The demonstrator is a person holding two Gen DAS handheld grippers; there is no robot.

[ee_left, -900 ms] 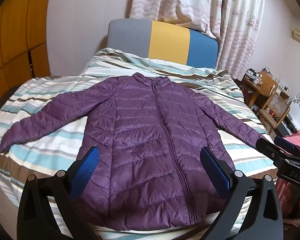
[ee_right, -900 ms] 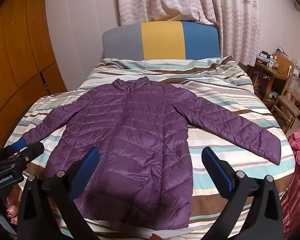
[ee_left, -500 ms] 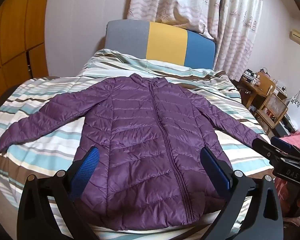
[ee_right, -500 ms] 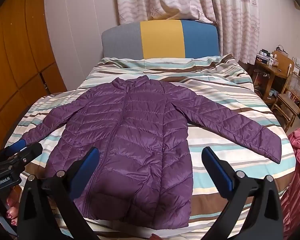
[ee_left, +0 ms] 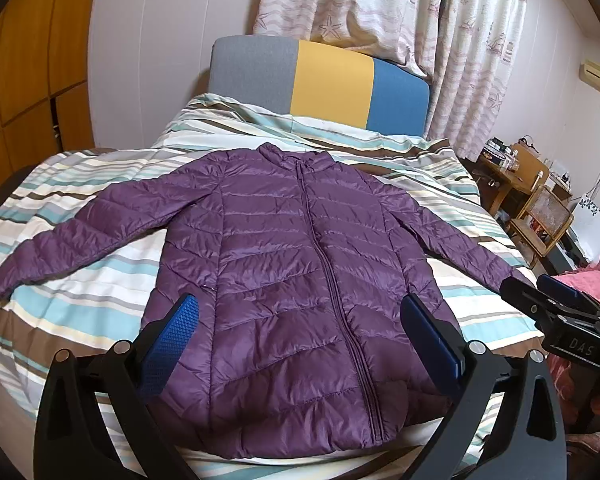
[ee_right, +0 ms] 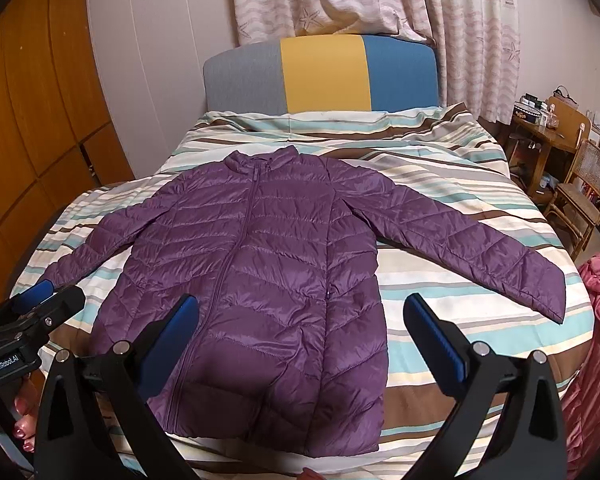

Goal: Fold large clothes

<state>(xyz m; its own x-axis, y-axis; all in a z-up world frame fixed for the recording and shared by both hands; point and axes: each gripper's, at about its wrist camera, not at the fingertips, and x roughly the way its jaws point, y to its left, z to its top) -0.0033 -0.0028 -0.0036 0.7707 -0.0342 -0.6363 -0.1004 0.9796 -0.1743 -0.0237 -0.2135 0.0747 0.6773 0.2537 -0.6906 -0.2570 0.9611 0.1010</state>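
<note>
Left wrist view showed the striped bed carrying the purple jacket, spread flat, zipped, sleeves out; left gripper hovered over its hem, fingers spread; right gripper likewise, holding nothing.

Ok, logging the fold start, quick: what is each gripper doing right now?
Left gripper: open, holding nothing, above the purple jacket.
Right gripper: open, holding nothing.

striped bedding bare beyond jacket collar, headboard blocks far end, chair crowds right side
</note>
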